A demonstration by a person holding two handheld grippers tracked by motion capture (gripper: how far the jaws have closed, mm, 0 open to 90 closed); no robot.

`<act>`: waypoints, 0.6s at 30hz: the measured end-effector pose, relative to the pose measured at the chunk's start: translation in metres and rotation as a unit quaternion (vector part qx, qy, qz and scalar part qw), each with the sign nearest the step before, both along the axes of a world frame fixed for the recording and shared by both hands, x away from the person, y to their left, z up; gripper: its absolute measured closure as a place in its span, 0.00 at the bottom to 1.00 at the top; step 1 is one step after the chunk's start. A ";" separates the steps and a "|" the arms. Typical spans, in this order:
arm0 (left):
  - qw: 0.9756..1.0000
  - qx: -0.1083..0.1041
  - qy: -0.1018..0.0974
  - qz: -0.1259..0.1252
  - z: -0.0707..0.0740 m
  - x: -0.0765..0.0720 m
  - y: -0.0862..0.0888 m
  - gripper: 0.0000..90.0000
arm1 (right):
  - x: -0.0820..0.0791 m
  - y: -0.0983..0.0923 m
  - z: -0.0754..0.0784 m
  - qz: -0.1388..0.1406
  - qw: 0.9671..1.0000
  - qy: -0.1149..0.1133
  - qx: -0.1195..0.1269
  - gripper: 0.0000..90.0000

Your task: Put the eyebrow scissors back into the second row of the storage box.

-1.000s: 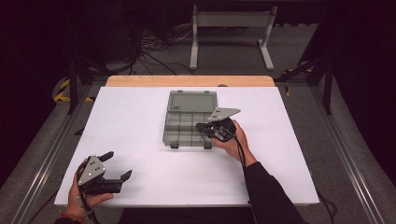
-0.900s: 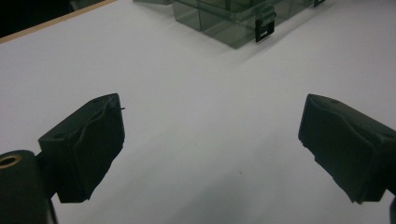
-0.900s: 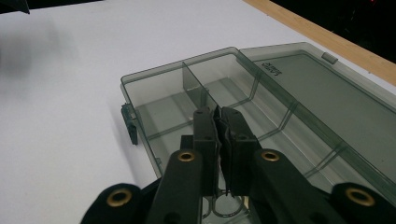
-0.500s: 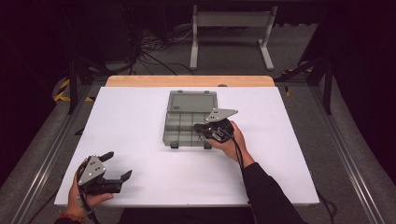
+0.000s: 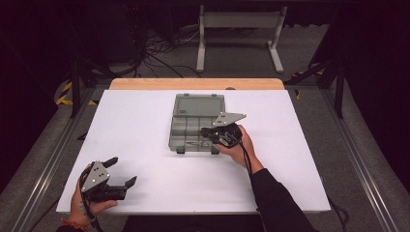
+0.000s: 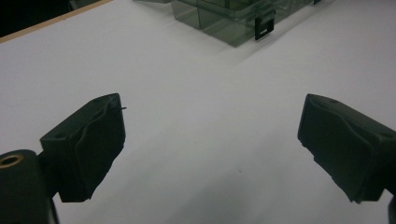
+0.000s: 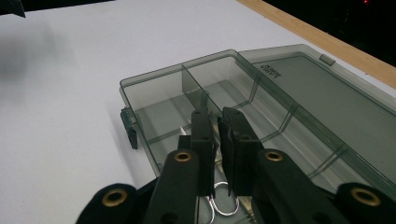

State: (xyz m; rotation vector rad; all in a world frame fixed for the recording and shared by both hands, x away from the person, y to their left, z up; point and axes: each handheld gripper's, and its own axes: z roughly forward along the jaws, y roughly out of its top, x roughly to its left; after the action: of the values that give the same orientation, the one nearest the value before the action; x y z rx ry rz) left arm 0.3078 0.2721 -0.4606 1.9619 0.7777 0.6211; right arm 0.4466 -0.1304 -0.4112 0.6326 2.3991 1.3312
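right gripper view: right tool (image 7: 217, 123) nearly closed inside open compartment box (image 7: 154, 88), over small wire rings (image 7: 219, 200); grip unclear. left tool (image 6: 210, 149) wide open, empty, above white counter (image 6: 196, 93).

Organizer box (image 5: 197, 126): translucent smoke-grey, black latches. Bench (image 5: 145, 125): plain white top, light wood strip at far edge. Both claws black: left claw (image 5: 121, 171), right claw (image 5: 207, 131); grey plates. Silver wire loops (image 7: 219, 205) in box.

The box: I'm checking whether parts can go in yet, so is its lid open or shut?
Open. The box has its lid folded back flat on the table, and its compartments lie uncovered.
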 end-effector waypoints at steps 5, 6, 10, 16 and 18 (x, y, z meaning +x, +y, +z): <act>1.000 0.001 0.000 -0.001 0.000 0.000 0.000 0.10 | -0.001 0.000 0.001 -0.011 1.000 -0.008 0.000 0.87; 1.000 0.002 0.000 -0.002 0.000 0.000 0.000 0.10 | -0.001 0.000 0.002 -0.014 1.000 -0.010 0.000 0.85; 1.000 0.001 0.000 -0.002 0.000 0.000 0.000 0.10 | -0.003 0.000 0.004 -0.022 1.000 -0.020 0.002 0.77; 1.000 0.002 0.002 -0.002 0.000 0.000 0.001 0.10 | -0.006 0.000 0.008 -0.036 0.999 -0.036 0.006 0.55; 1.000 0.002 0.001 -0.003 0.000 0.000 0.000 0.10 | -0.006 -0.001 0.009 -0.034 0.999 -0.038 0.017 0.46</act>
State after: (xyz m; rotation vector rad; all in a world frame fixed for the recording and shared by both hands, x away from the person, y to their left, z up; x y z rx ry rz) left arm 0.3081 0.2726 -0.4610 1.9692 0.7717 0.6171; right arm 0.4403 -0.1310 -0.4022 0.6549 2.2778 1.3453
